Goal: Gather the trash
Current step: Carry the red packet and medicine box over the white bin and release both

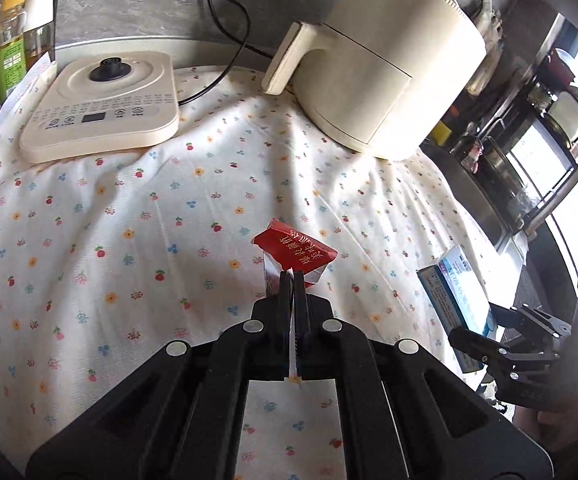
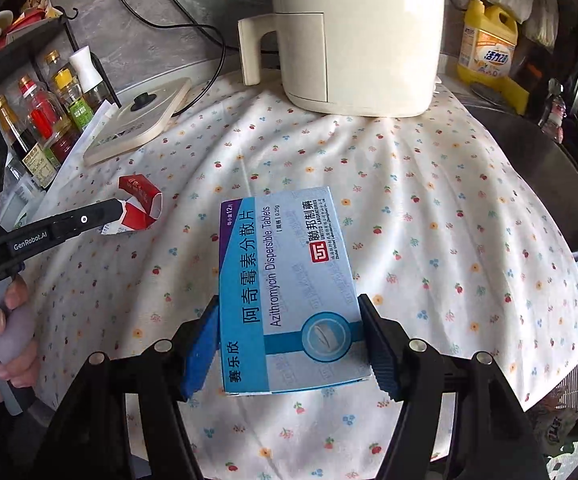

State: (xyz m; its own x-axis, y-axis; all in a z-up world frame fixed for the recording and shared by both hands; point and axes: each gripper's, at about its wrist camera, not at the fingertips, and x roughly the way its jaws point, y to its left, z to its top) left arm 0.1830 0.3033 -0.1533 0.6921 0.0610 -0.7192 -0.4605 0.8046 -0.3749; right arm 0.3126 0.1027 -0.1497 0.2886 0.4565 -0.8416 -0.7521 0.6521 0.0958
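Note:
My left gripper (image 1: 292, 276) is shut on a crumpled red-and-white paper box (image 1: 295, 250), lifted a little above the flowered cloth (image 1: 129, 208). In the right wrist view the same red-and-white paper box (image 2: 141, 204) hangs from the left gripper (image 2: 119, 210) at the left. My right gripper (image 2: 289, 338) is shut on a blue medicine box (image 2: 285, 280), with both pads pressed on its long sides. That blue medicine box (image 1: 455, 300) also shows at the right edge of the left wrist view, held by the right gripper (image 1: 479, 338).
A cream appliance with a handle (image 2: 353, 36) stands at the back of the cloth, a flat cream kettle base (image 1: 101, 100) to its left. Sauce bottles (image 2: 41, 120) line the left side. A yellow detergent bottle (image 2: 487, 40) and a dark sink (image 2: 545, 176) are at the right.

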